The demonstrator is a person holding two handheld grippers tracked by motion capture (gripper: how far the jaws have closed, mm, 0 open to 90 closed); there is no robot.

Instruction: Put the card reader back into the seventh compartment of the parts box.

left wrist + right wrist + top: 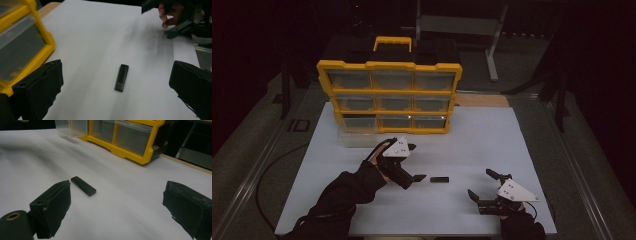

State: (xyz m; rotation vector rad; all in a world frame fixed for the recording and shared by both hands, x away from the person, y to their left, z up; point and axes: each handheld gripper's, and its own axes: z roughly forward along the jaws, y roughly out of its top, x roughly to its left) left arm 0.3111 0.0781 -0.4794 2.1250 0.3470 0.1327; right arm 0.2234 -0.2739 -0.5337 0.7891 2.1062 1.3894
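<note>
A small black stick [439, 179] lies flat on the white table top [492, 135] between my two grippers. My left gripper [415, 162] hovers just left of it, open, with the stick [121, 77] lying on the table ahead between its spread jaws. To the right of the stick and nearer the front edge, my right gripper [479, 183] is open too. In the right gripper view the stick [83, 185] sits close to the left jaw. Neither gripper touches it.
A yellow organizer [387, 95] with clear drawers stands upright at the back of the table. One clear drawer [356, 136] sticks out at its lower left. The organizer's frame [47, 42] is close on the left gripper's left side.
</note>
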